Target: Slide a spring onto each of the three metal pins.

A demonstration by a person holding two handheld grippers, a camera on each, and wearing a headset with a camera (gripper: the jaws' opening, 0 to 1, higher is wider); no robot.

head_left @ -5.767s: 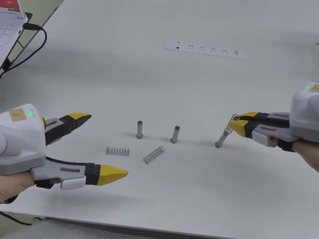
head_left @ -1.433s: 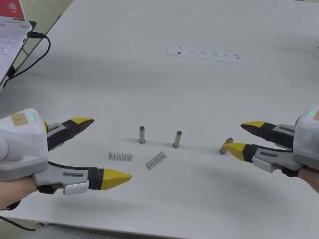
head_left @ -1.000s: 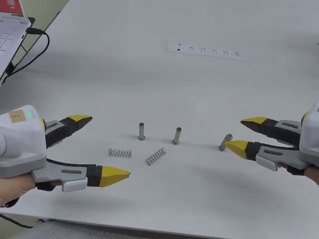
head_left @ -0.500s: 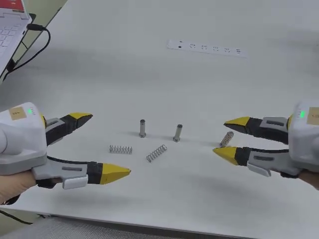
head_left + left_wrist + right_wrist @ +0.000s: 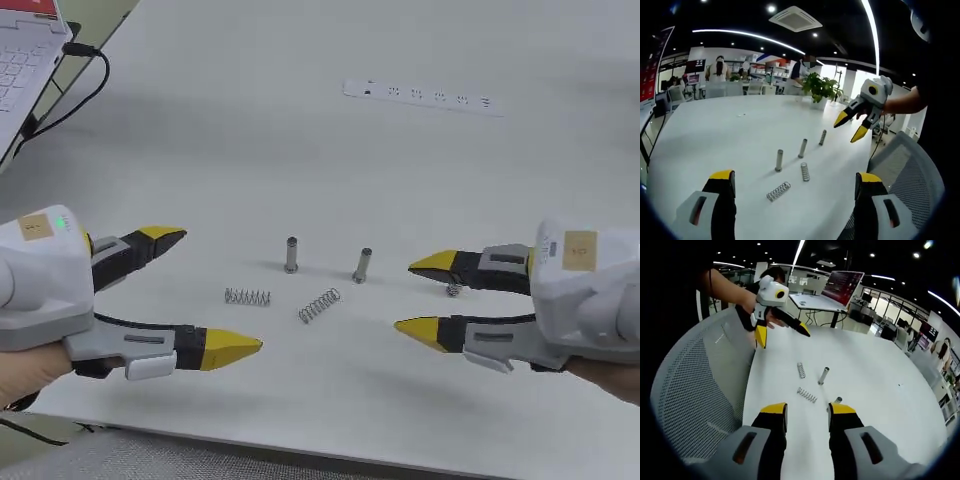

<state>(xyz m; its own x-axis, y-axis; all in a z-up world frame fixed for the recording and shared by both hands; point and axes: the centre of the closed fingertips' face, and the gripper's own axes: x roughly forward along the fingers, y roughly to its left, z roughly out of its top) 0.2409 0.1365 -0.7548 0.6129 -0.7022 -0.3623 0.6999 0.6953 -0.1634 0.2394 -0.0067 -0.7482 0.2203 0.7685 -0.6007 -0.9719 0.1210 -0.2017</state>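
The white worktop point(image 5: 300, 160) is seen across the whole head view. A laptop point(image 5: 18, 60) is set at its 10 o'clock corner, and a black cable point(image 5: 72, 92) is plugged into the laptop's side.

The left tongs point(image 5: 218, 290) are held at 9 o'clock of the pins. Their jaws are spread wide, and nothing is gripped between them. The right tongs point(image 5: 405, 296) are held at 3 o'clock, with the tips pointed toward 9 o'clock. Their jaws are also apart, and nothing is gripped between them.

A white power strip point(image 5: 422, 97) is laid flat at 12 o'clock, well apart from the small parts.

Three metal pins are stood upright in a row near the middle of the worktop. The left pin point(image 5: 291, 254) and the middle pin point(image 5: 362, 265) are bare. In the left gripper view the right pin point(image 5: 822, 138) is seen at 2 o'clock of the other two, with a fitted spring point(image 5: 823, 135) wound round it. In the head view this pin is largely hidden behind the upper jaw of the right tongs.

Two springs are laid flat on the worktop. The first loose spring point(image 5: 247, 297) is found at 7 o'clock of the left pin. The second loose spring point(image 5: 319, 306) is found at 7 o'clock of the middle pin, lying aslant. Both are apart from the pins and from the tongs.
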